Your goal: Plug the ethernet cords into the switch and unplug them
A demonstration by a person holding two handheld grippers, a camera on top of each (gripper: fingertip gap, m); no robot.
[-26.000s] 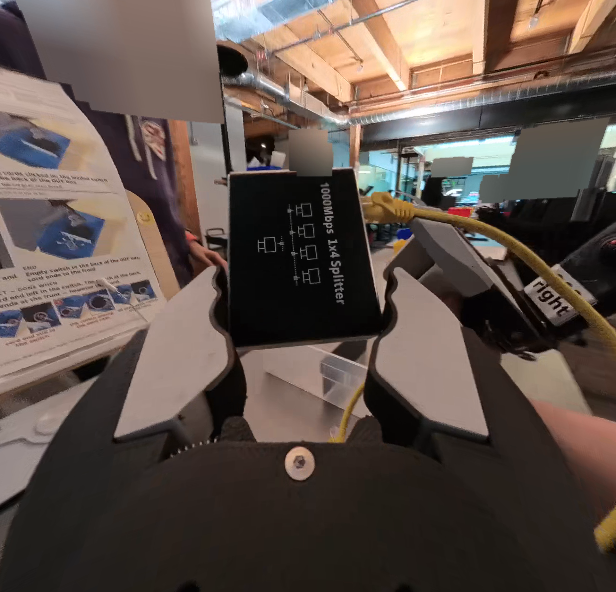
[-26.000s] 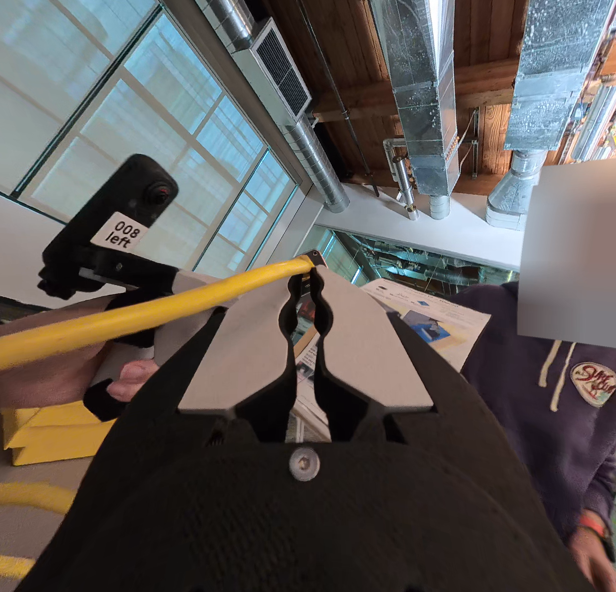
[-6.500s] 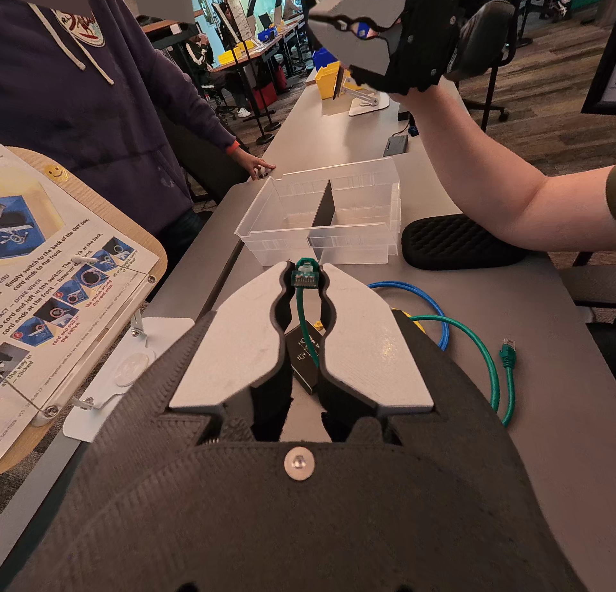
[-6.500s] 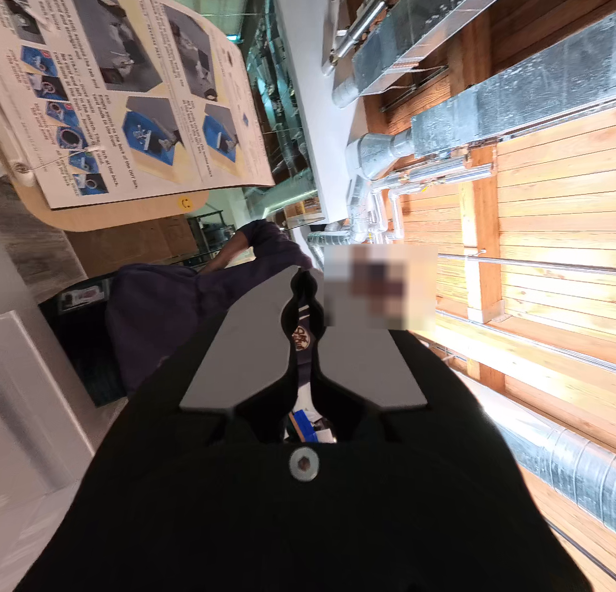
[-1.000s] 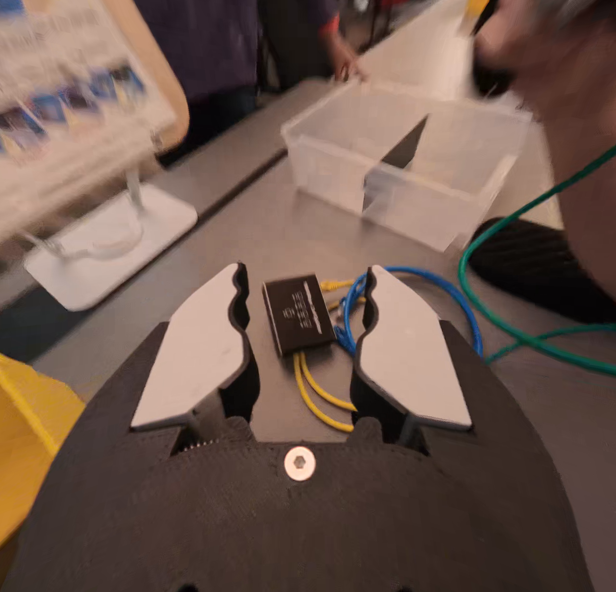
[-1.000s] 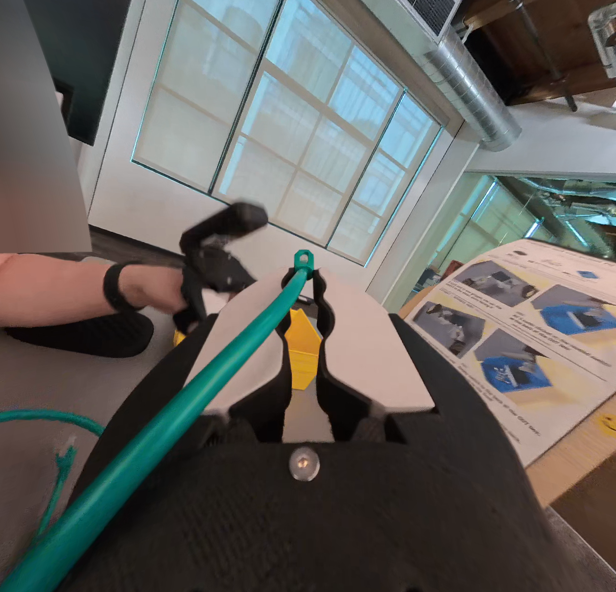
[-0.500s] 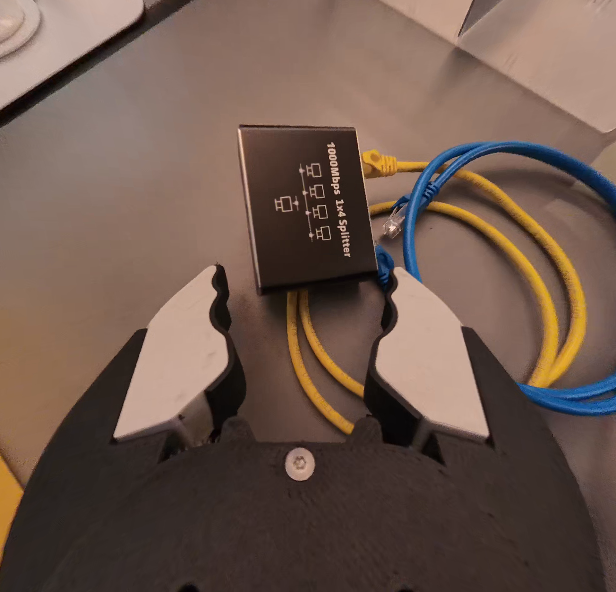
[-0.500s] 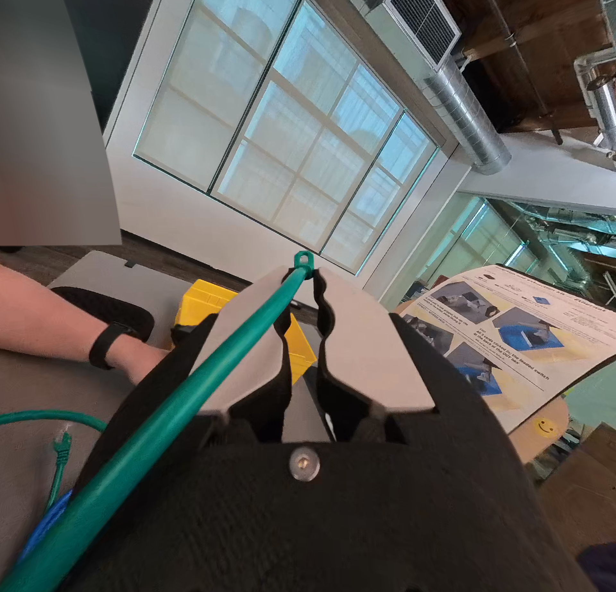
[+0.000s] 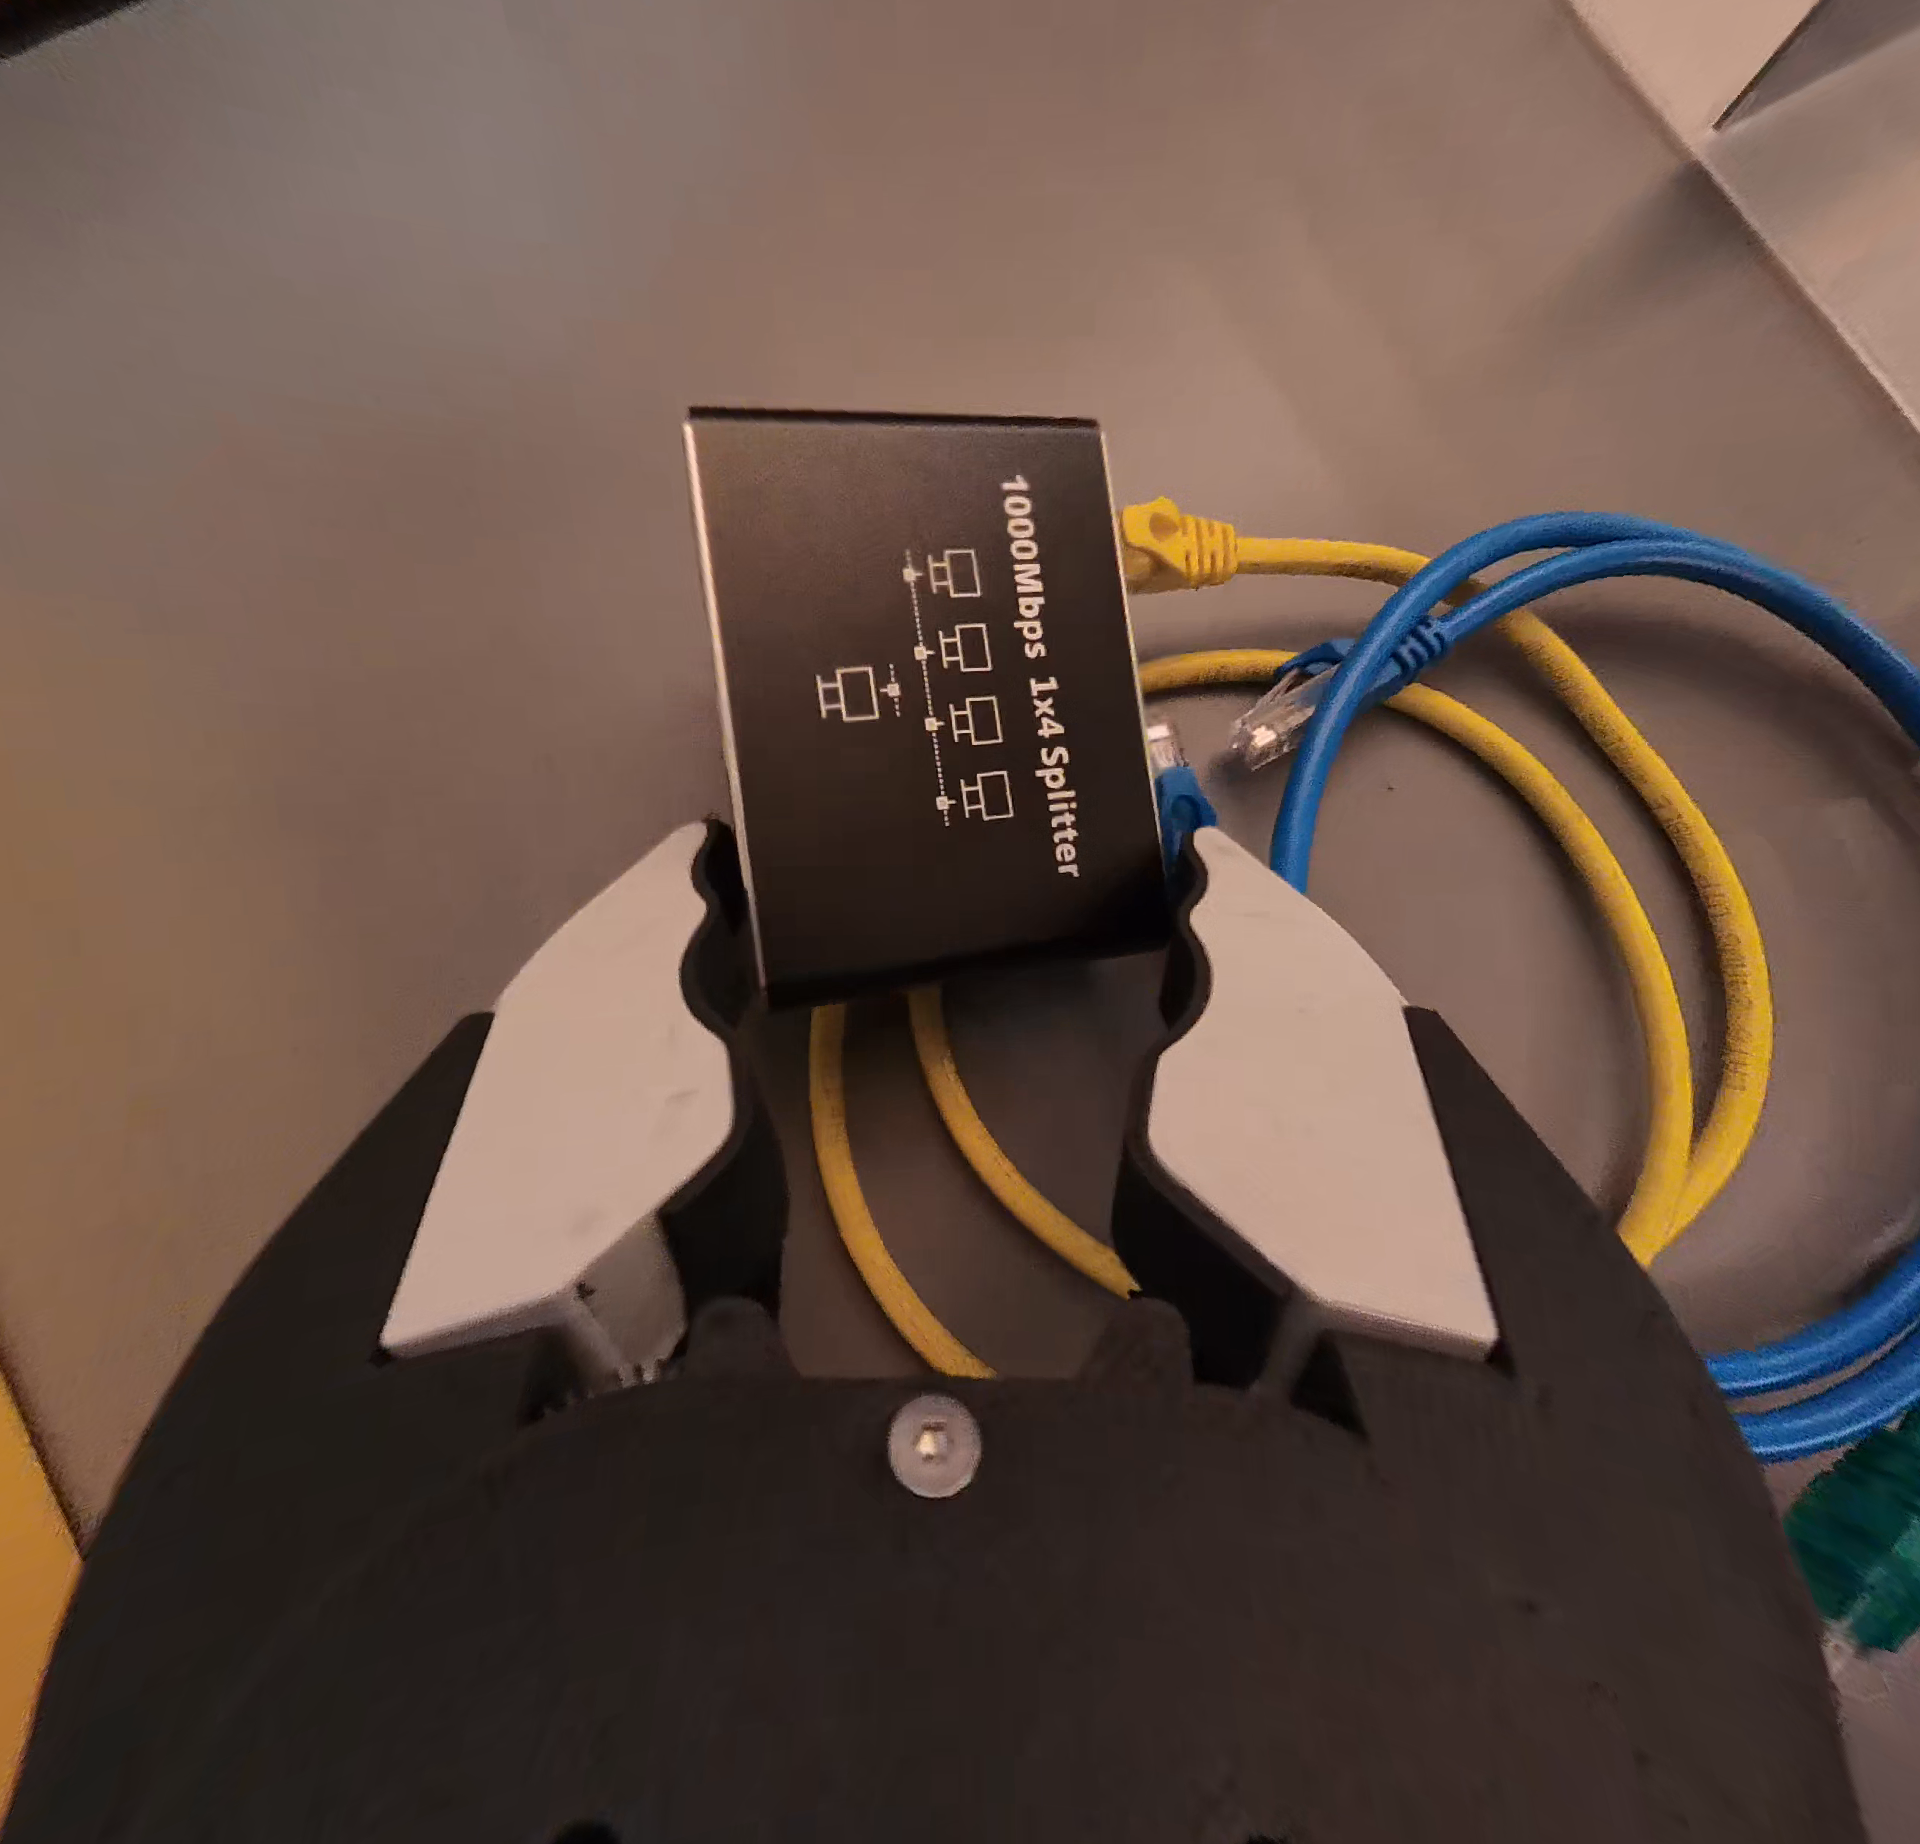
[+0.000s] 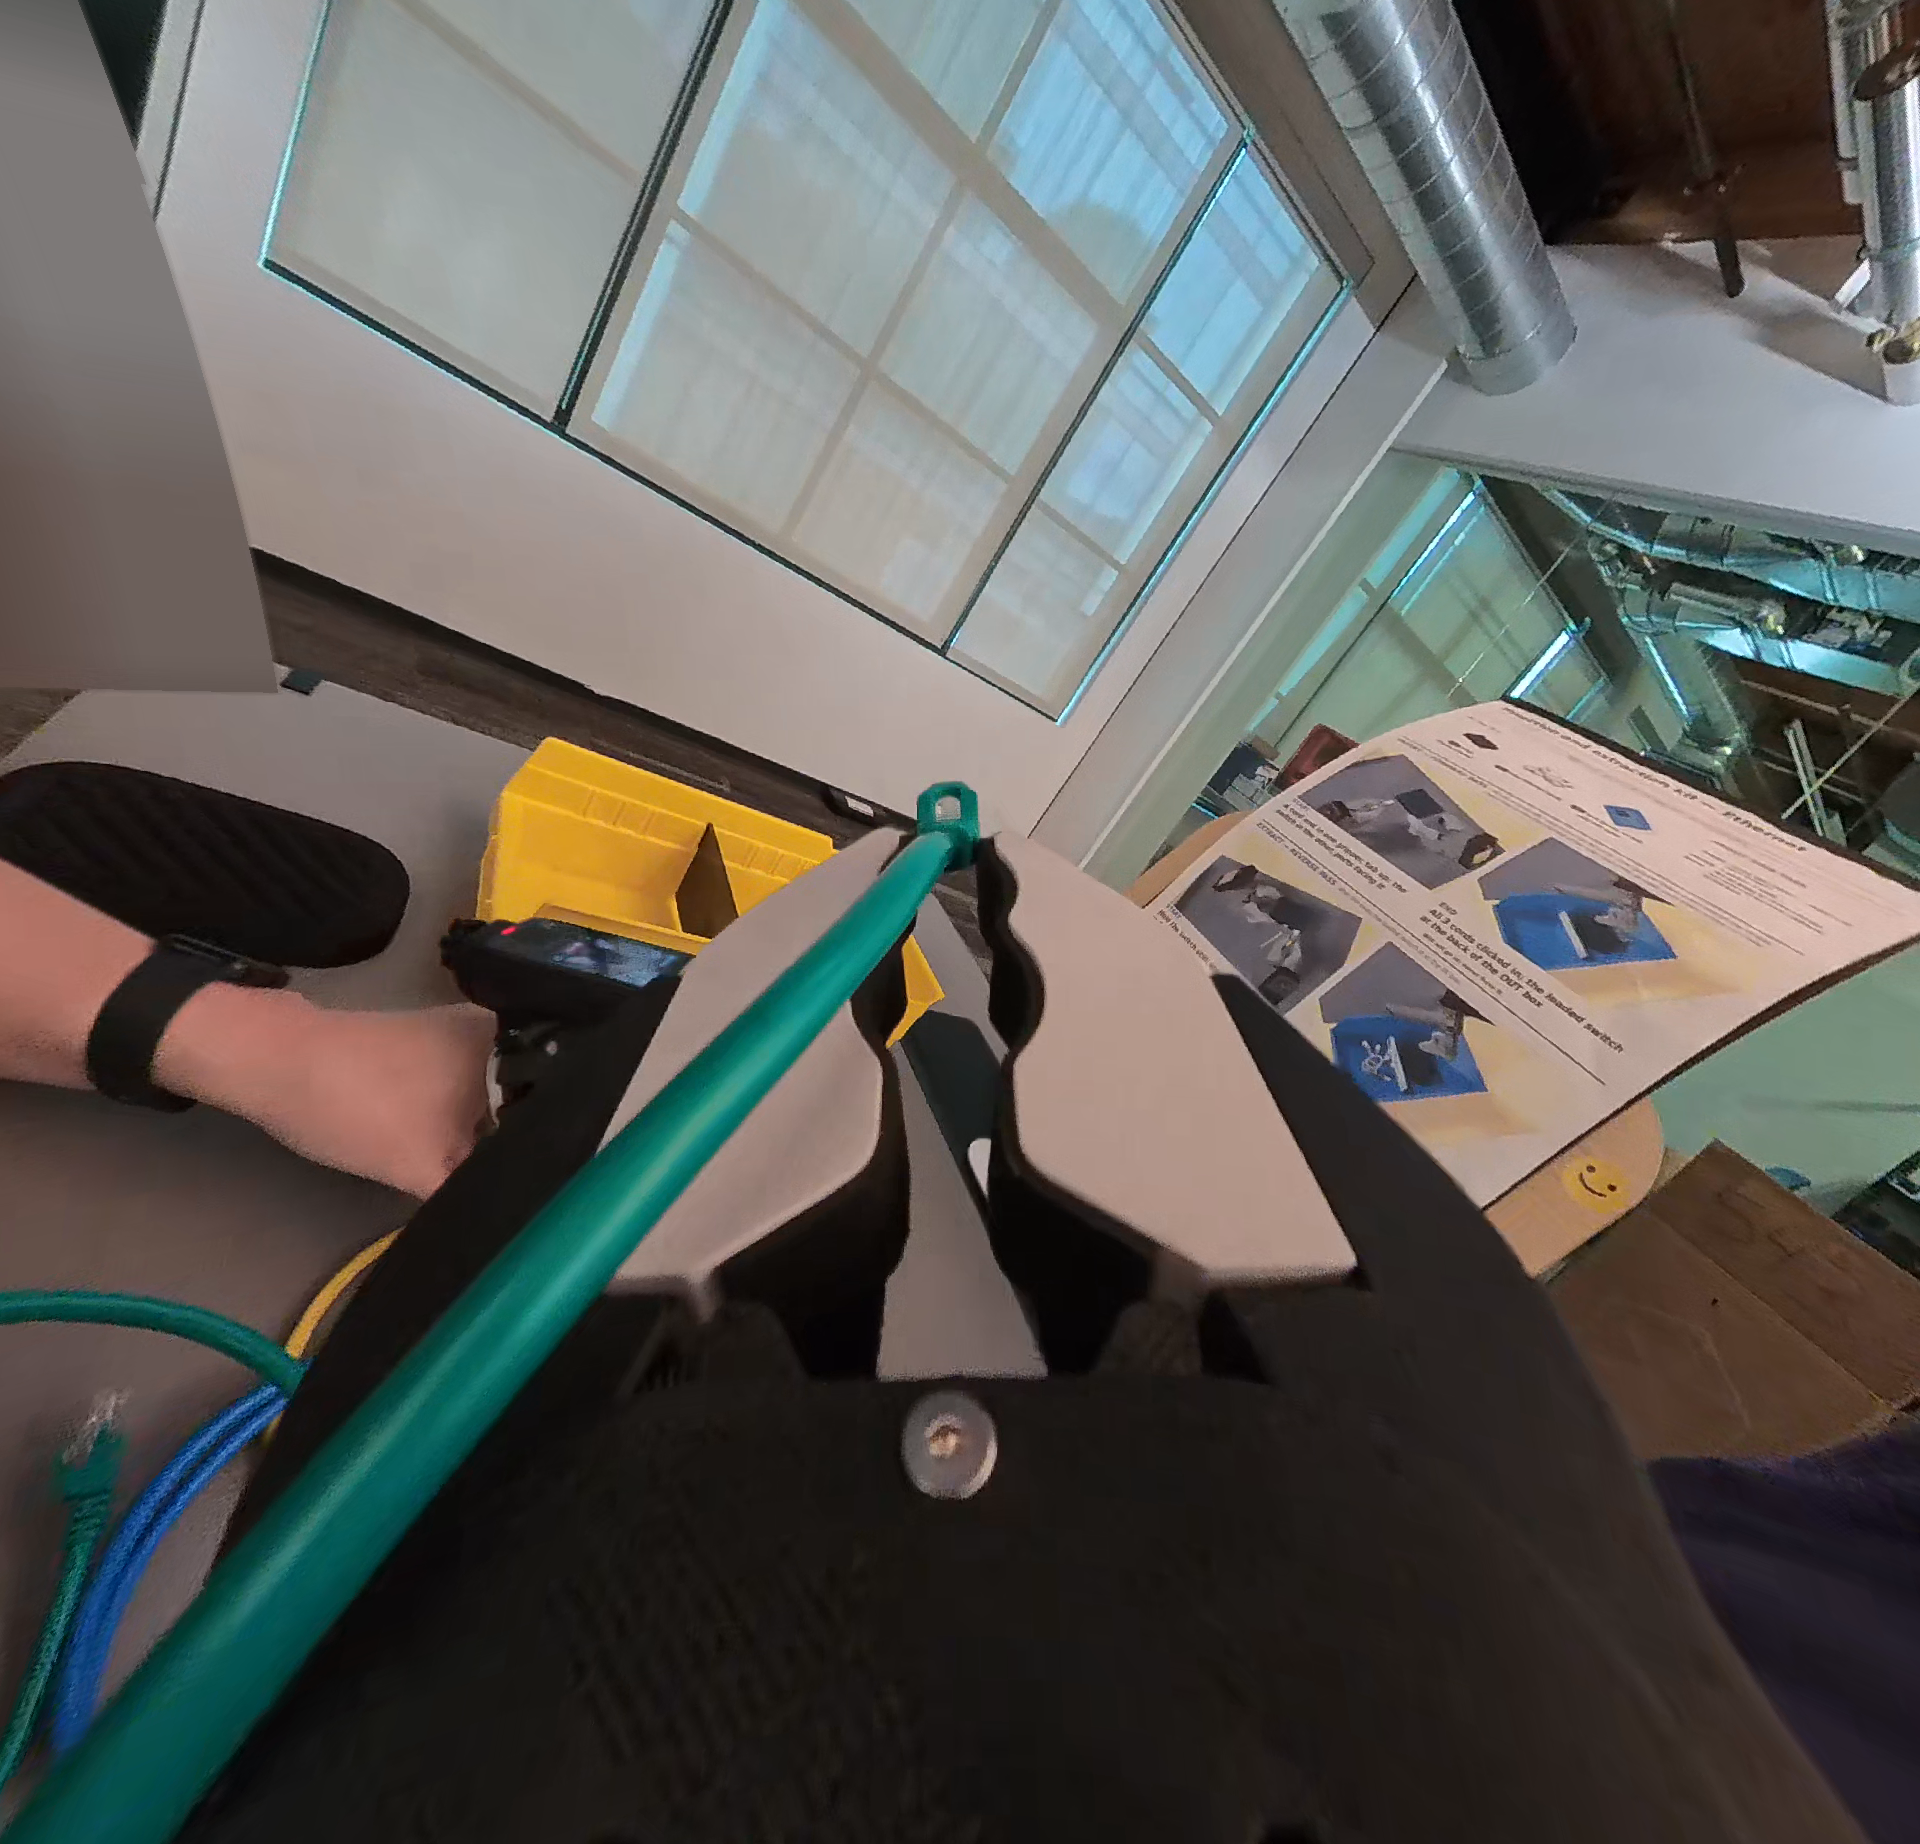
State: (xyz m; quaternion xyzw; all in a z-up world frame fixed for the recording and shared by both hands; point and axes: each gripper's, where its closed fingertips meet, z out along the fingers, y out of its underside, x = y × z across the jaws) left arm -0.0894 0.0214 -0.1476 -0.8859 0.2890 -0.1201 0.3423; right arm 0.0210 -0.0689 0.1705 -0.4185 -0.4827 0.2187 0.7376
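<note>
The black switch (image 9: 914, 693) lies on the grey table (image 9: 364, 444). My left gripper (image 9: 956, 859) has its fingertips against both sides of the switch's near end, shut on it. A yellow cord (image 9: 1174, 547) is plugged into the switch's right side and loops under it. A blue cord (image 9: 1558, 568) lies coiled to the right, with one loose plug (image 9: 1268, 724) and another (image 9: 1179, 786) beside the switch. My right gripper (image 10: 961, 849) is shut on the green cord (image 10: 623, 1171) near its plug (image 10: 945, 818) and holds it in the air, pointing up and away from the table.
A clear bin (image 9: 1818, 132) stands past the switch at the far right. A yellow bin (image 10: 623, 849), a black wrist rest (image 10: 197, 859) and an instruction sheet on a stand (image 10: 1507, 911) are around the work spot. The green cord's other plug (image 10: 88, 1472) lies by the blue coil (image 10: 156, 1503).
My left gripper has moved forward and its fingers have closed onto the near end of the switch. My right gripper still holds the green cord and has tilted a little.
</note>
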